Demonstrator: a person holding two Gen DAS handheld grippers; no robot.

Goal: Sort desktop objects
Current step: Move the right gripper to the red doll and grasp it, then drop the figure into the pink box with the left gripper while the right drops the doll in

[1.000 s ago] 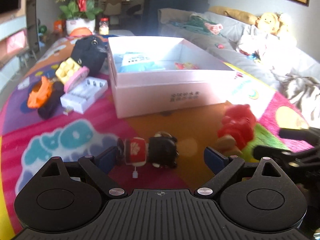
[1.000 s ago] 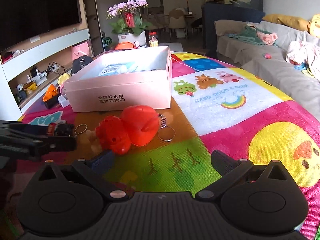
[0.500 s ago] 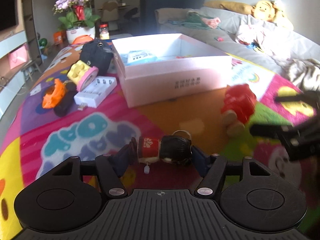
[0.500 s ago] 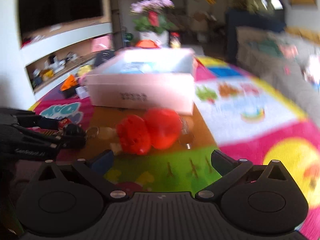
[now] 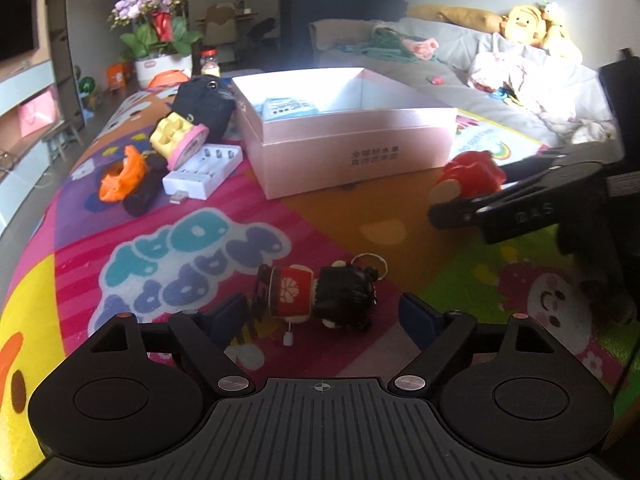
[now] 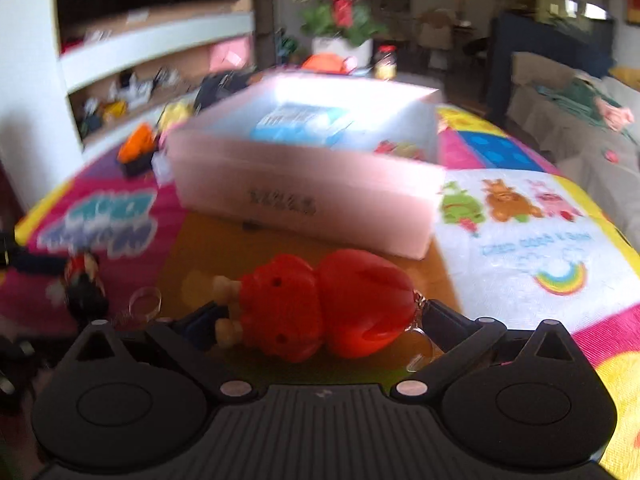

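A small doll keychain (image 5: 316, 294) with black hair and a red body lies on the play mat between the fingers of my left gripper (image 5: 322, 316). The jaws are opening, and a gap shows beside the doll's head. A red doll keychain (image 6: 320, 304) lies on its side between the wide-spread fingers of my right gripper (image 6: 320, 316) and fills most of the gap. The left wrist view shows the red doll (image 5: 470, 174) in front of the pink box (image 5: 352, 152). The box (image 6: 304, 196) is open-topped and holds a blue-and-white packet (image 5: 286, 108).
Left of the box lie a white battery charger (image 5: 202, 170), a yellow and pink toy (image 5: 178, 138), an orange toy (image 5: 122, 176) and a black bag (image 5: 204, 106). A flower pot (image 5: 158, 40) stands behind. A sofa with plush toys (image 5: 524, 24) runs along the right.
My left gripper closed on the black-haired doll, then spread again, leaving it on the mat. My right gripper moved forward until the red doll came between its fingers.
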